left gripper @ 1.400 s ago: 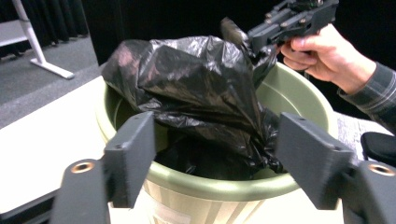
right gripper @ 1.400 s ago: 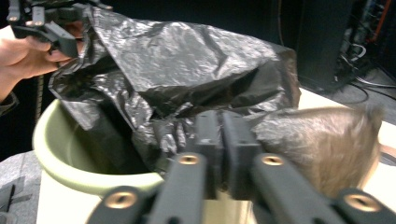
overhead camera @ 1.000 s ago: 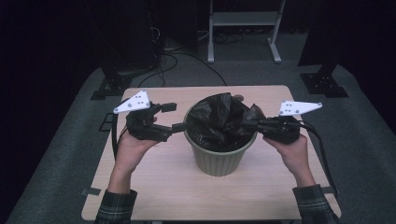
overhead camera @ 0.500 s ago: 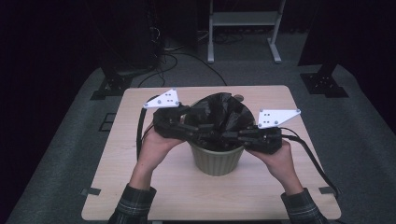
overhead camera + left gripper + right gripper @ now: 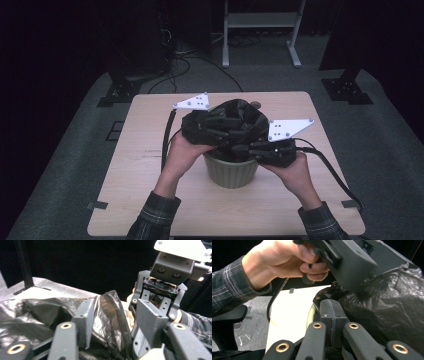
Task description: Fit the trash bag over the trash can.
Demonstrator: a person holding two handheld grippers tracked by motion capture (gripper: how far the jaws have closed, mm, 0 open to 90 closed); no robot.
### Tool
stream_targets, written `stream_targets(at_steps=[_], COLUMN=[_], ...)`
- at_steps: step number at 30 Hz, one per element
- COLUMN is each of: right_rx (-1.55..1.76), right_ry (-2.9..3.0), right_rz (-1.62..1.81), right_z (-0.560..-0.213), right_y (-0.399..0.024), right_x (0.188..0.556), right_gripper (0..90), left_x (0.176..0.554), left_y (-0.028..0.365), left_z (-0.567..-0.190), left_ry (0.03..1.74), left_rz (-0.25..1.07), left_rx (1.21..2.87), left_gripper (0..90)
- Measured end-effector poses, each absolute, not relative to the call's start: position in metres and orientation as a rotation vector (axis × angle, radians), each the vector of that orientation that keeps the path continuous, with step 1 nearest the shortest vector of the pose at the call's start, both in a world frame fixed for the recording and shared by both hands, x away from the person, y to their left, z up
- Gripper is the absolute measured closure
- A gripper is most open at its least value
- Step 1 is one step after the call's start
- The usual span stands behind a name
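A green pot (image 5: 231,172) stands mid-table with a black plastic bag (image 5: 243,114) bunched in its mouth. Both grippers meet over it. My left gripper (image 5: 234,126) reaches in from the left. In the left gripper view its jaws stand apart on either side of an upright fold of the bag (image 5: 111,315), and the left gripper (image 5: 116,317) is open. My right gripper (image 5: 241,148) comes in from the right at the pot's near rim. Its fingers (image 5: 331,311) are pressed together, shut on the bag's edge (image 5: 387,305).
The pot sits on a light wooden table (image 5: 150,150) with bare surface all round it. A cable (image 5: 165,140) trails off the left gripper and another (image 5: 330,167) off the right. Dark floor, stands and a shelf frame (image 5: 260,30) lie beyond the far edge.
Both hands have come inward from the pot's sides to meet above it. The right gripper brought the bag's edge with it, and the left gripper now straddles a fold of the bag.
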State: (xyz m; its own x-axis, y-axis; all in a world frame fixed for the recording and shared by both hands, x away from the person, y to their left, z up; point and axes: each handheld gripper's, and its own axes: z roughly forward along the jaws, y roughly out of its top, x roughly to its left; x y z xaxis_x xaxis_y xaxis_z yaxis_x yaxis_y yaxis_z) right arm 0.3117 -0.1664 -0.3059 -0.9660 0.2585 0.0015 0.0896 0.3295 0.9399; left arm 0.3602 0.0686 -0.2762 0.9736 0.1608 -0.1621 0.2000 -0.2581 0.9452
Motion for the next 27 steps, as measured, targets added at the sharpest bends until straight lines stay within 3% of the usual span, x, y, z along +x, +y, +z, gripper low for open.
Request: stream_targets(at_steps=[4,7,19,27], right_rx=[0.306,0.313,0.520,0.667], right_ry=[2.441,2.446,2.297,2.295], right_rz=[1.704,1.695,1.730,1.733], right_z=[-0.305,-0.306,-0.303,-0.306], right_y=[-0.165,-0.170,-0.239,-0.235], right_x=[0.309,0.307,0.313,0.338], right_gripper=[90.0,78.9,69.7,65.2], left_x=[0.358,0.352,0.319,0.306], left_y=[0.064,0.072,0.116,0.129], left_z=[-0.278,-0.281,-0.295,-0.303], left_ry=[0.232,0.225,0.219,0.217], left_rz=[-0.010,0.024,0.065,0.056], left_rx=[1.886,1.898,1.877,1.835], left_gripper=[77.0,89.1,89.3,89.4])
